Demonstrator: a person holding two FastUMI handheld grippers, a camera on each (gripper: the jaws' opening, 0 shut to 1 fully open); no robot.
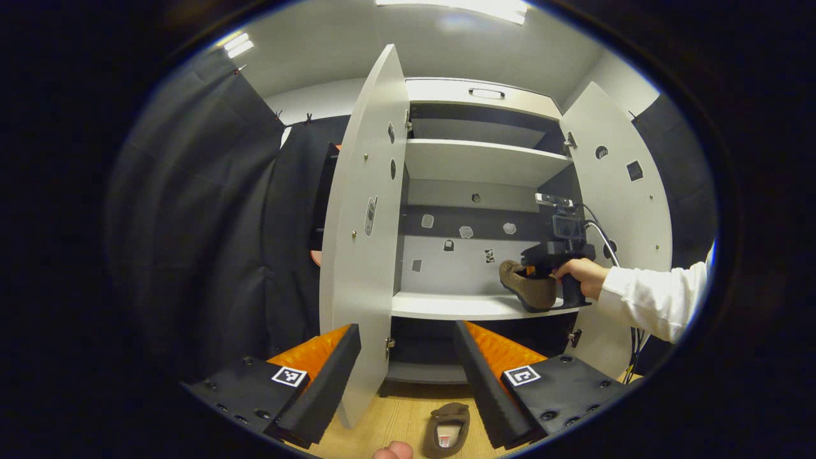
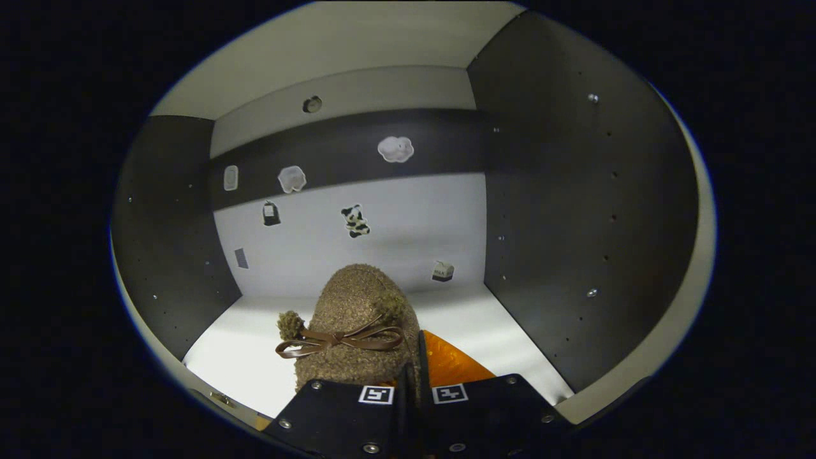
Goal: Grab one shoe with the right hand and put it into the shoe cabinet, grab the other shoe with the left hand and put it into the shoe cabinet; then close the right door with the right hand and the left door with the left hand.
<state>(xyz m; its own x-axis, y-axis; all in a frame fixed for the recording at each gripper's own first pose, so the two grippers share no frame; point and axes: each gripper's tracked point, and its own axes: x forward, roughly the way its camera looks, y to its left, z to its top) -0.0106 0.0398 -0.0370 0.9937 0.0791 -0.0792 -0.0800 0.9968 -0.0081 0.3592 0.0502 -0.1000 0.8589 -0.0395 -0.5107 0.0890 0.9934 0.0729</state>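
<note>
Brown fuzzy shoe point(image 2: 357, 331) sits clamped in right gripper point(image 2: 413, 382).

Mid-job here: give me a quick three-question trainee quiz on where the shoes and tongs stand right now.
1. True or false: both cabinet doors are shut.
2. Where is the shoe in the right tongs? A) on the floor B) at the middle shelf C) on the top shelf
3. Fill in: the second shoe lies on the ____.

Key: 1 false, the left door and right door stand open. 2 B, the held shoe is over the middle shelf. 3 floor; the left tongs are open above it.
</note>
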